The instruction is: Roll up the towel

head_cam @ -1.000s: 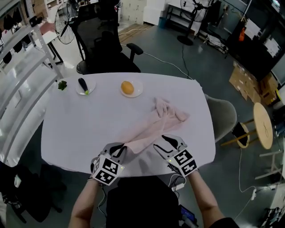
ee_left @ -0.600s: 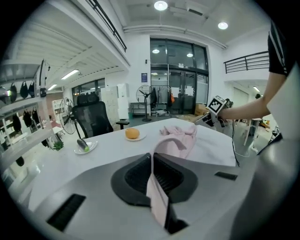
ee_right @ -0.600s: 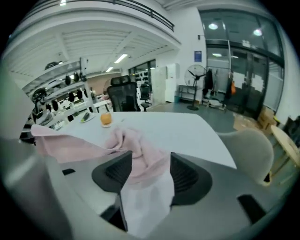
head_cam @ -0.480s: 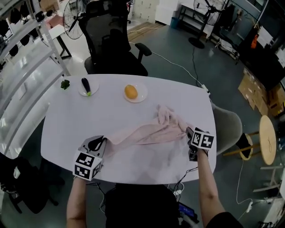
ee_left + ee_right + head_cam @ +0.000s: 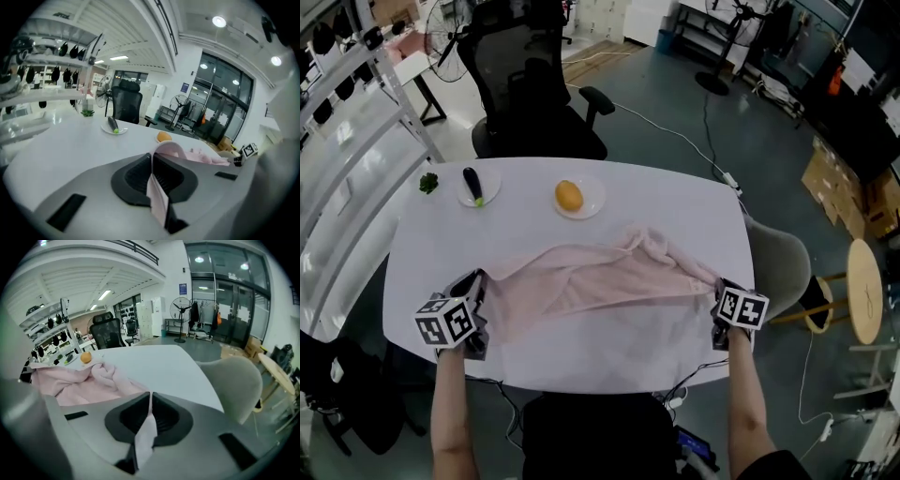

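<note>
White bench (image 5: 516, 225): my left tongs (image 5: 476, 281) pinch one towel (image 5: 600, 281) corner, right tongs (image 5: 719, 287) just clamped another. Spreading step; next probably lay flat, roll.

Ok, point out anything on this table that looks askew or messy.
The pink towel is not flat: its far edge is bunched into a crumpled hump right of centre, with creases running across. Nothing looks spilled or damaged.
</note>
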Demonstrator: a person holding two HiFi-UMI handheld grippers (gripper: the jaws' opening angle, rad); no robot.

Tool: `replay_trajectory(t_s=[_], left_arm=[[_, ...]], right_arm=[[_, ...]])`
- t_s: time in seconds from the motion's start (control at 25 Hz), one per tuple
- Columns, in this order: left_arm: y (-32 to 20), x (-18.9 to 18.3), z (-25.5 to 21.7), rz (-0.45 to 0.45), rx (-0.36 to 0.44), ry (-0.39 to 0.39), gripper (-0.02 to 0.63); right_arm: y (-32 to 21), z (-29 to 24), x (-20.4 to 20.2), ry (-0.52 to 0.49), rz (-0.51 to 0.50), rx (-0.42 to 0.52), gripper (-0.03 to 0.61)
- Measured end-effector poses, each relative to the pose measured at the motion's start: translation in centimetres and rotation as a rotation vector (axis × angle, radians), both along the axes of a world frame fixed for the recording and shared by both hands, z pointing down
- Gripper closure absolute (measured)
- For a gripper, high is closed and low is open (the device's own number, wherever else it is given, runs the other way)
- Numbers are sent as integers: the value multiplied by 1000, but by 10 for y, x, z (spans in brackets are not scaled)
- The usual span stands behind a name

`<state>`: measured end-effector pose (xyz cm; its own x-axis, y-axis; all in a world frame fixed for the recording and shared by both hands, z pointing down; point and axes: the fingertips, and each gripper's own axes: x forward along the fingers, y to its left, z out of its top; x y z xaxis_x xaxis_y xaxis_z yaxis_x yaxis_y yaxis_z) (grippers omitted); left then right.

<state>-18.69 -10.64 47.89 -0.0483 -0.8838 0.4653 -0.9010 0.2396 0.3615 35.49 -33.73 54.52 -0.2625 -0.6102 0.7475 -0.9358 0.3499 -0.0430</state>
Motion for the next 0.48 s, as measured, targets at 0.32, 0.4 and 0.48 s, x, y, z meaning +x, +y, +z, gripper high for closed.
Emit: replay_trajectory(t_s=[0.32,0.4,0.48], left_arm=[[-26,-38,37,-60,-103,154,588],[-36,-37,48,-21,-150,118,588],[-43,-35,62,18,-209,71,588]], right_arm=[[15,9,75,135,67,-23,554],[21,16,92,167,87,-42,554],[30,27,104,192,96,-72,552]])
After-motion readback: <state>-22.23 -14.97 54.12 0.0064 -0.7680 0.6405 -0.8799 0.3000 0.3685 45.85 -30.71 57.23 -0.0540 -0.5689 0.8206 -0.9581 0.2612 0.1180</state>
